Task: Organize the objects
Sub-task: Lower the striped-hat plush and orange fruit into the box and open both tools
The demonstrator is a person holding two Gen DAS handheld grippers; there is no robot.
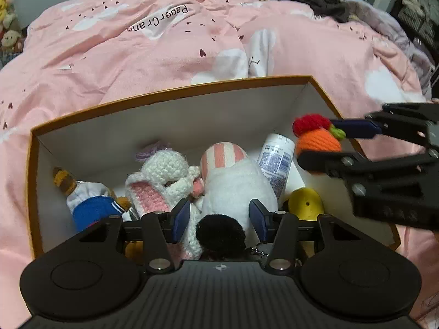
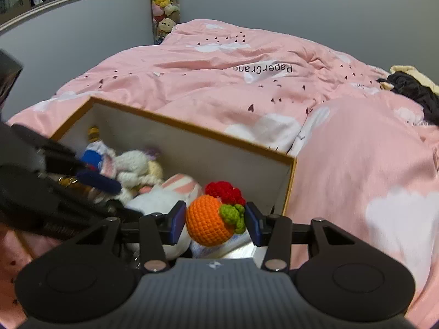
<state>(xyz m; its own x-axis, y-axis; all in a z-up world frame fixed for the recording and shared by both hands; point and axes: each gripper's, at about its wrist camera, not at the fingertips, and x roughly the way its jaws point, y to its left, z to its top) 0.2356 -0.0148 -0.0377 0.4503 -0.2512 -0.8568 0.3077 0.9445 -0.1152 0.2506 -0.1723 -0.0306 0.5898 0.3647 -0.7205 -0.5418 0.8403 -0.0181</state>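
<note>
Pink quilted bed (image 2: 343, 148), grey walls; orange-rimmed white cardboard box (image 1: 170, 93) sits on the quilt.

Orange crocheted ball with green leaf and red tuft (image 2: 211, 220) is clamped in the right tool (image 2: 214, 223), hovering over the box's right end near the rim.

Step in hand, as I read it: drop it into the box. Carry it further in past the right wall, aim for the gap right of the white plush with pink-striped ear (image 1: 233, 183), lower before releasing so it doesn't roll out.

Left tool (image 1: 219, 218) is apart, straddling that plush and a black pompom (image 1: 221, 233), pads not pressing.

Hard to read: box floor under the toys, label on the white bottle (image 1: 277, 161), what the yellow disc (image 1: 306, 205) is. Left tool blurred in right view.
</note>
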